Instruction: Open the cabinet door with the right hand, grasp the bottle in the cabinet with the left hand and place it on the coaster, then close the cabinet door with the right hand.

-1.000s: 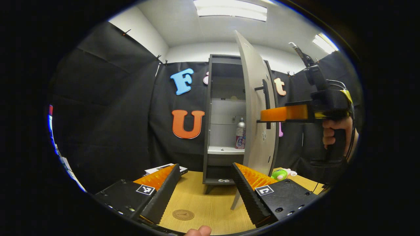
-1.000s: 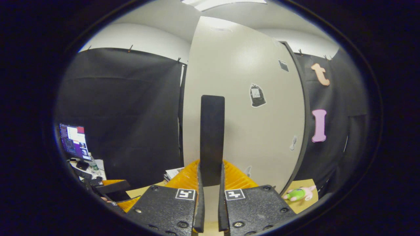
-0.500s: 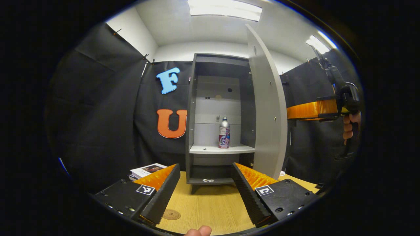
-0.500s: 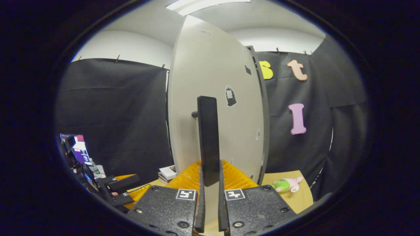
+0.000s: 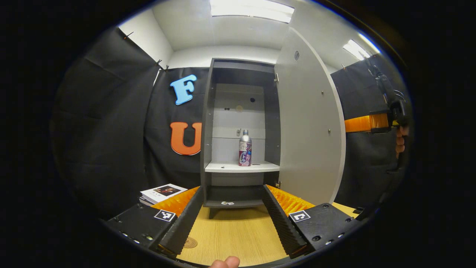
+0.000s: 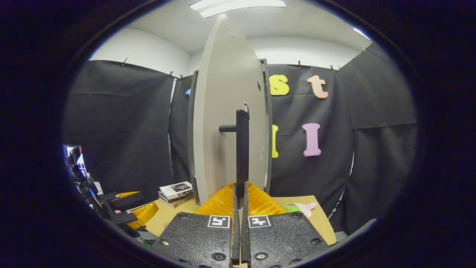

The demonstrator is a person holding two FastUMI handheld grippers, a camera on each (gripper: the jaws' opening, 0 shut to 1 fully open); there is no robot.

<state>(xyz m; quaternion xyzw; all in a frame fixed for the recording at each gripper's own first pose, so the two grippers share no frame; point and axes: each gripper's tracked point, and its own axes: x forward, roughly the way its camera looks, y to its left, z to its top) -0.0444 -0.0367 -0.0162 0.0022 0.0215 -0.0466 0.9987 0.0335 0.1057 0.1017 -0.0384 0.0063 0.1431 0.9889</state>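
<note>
Clamping the door handle (image 6: 242,149) in the right gripper (image 6: 240,193) to hold the cabinet door (image 5: 310,123) wide — exposing the bottle (image 5: 244,148) upright on the shelf (image 5: 238,168), leaving the left gripper (image 5: 232,216) spread open, empty, facing it above the table (image 5: 234,238).

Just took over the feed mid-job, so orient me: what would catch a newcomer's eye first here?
The tall cabinet stands wide open, its pale door swung out to the right. A lone bottle stands upright on the middle shelf, straight ahead of the open left gripper. In the right gripper view, the right gripper is clamped on the door's dark handle.
</note>
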